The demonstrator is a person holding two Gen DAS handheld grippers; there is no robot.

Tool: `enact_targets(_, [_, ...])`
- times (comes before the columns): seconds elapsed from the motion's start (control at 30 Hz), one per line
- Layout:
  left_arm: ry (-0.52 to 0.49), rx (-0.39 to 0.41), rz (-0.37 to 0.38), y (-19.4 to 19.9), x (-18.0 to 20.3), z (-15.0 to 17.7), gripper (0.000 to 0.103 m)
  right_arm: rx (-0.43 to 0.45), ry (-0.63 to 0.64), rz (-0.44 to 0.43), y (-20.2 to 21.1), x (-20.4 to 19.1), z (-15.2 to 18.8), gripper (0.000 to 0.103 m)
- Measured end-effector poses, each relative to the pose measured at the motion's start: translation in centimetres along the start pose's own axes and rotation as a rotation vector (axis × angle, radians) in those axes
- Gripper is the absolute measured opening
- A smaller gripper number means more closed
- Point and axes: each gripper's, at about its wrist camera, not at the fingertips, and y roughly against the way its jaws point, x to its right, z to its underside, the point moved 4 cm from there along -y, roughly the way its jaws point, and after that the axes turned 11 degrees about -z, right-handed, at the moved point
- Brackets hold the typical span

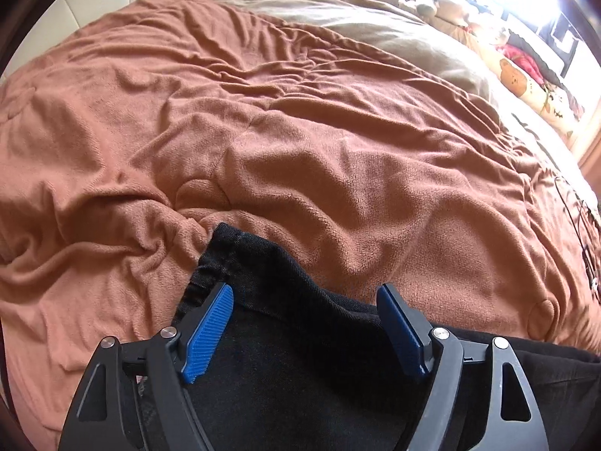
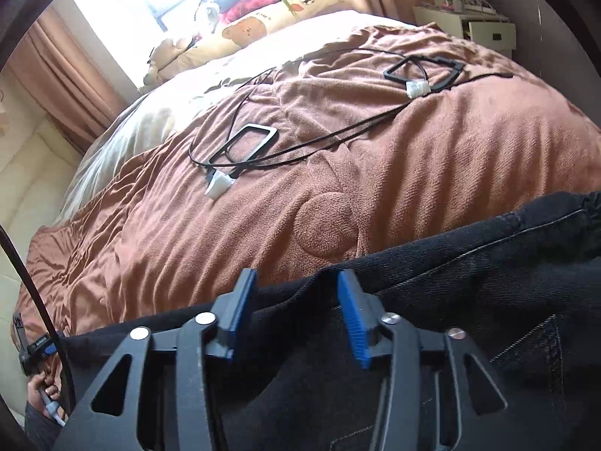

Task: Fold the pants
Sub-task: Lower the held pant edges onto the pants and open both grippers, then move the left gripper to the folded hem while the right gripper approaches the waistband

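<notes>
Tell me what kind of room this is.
Most likely a bedroom: a bed under a rumpled brown blanket, a bear-print pillow by the curtained window, and a small white bedside cabinet.

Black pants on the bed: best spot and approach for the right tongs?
Pinch the far edge of the black pants, where it lies against the brown blanket, coming from above and over the pants. That edge is a thin, exposed fold line, and the right tongs already stand open over it.

Left gripper (image 1: 306,317) tilts steeply downward, its blue-padded jaws spread wide. Right gripper (image 2: 296,310) angles down less steeply, jaws parted, pressing on nothing. A hand (image 2: 43,385) shows at lower left.
</notes>
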Motion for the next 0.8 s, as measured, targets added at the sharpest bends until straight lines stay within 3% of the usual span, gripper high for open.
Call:
enact_targets(0.4, [0.016, 0.042, 0.064, 7.4, -5.2, 2.1, 0.081, -0.022, 0.075, -0.024, 7.5, -0.4, 2.8, 0.054])
enact_targets(0.8, [0.050, 0.069, 0.087, 14.0, -10.7, 5.8, 0.081, 0.024, 0.082, -0.006, 17.7, 0.5, 5.1, 0.054])
